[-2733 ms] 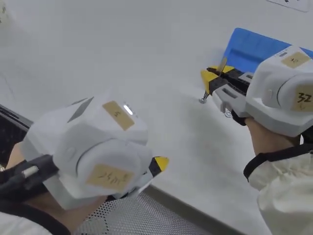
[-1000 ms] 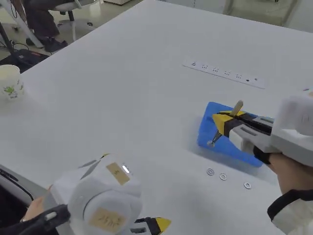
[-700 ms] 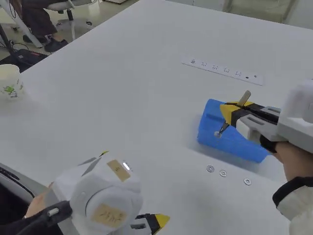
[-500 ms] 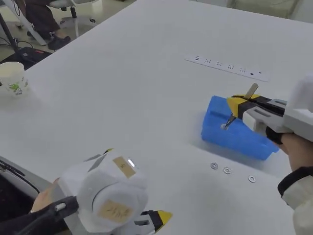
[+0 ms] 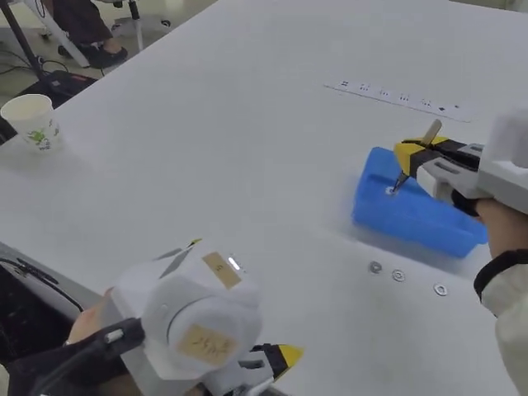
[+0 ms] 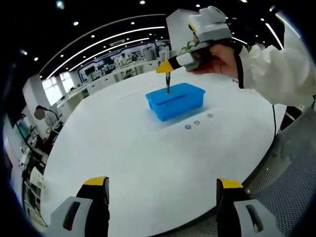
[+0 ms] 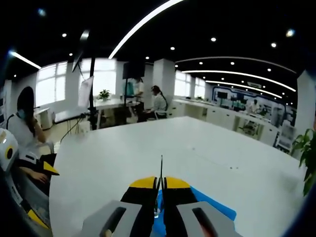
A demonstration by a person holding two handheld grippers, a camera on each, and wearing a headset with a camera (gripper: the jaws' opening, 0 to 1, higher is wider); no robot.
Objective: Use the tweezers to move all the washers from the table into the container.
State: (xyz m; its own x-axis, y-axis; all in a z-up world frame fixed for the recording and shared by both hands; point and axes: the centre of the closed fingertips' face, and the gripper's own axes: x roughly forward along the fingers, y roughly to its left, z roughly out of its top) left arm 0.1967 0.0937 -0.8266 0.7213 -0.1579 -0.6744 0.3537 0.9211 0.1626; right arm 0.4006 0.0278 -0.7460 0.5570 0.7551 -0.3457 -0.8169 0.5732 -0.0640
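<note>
**Three washers lie just behind the tweezers' tips**

The left gripper [image 6: 161, 183] hangs with its jaws wide apart and holds nothing, well apart from the work. Ahead of it sits the blue container [image 5: 412, 227], with three washers [image 5: 398, 275] in a row on the table [image 5: 247, 165] along its near wall. The tweezers [image 5: 397, 181] point down into the container; whether they carry a washer is too small to tell. The right gripper [image 5: 412, 153] is clamped on them, so the washers lie back toward the person from it

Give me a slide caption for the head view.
Right tool holds tweezers at the blue container; three washers lie on the table.
</note>
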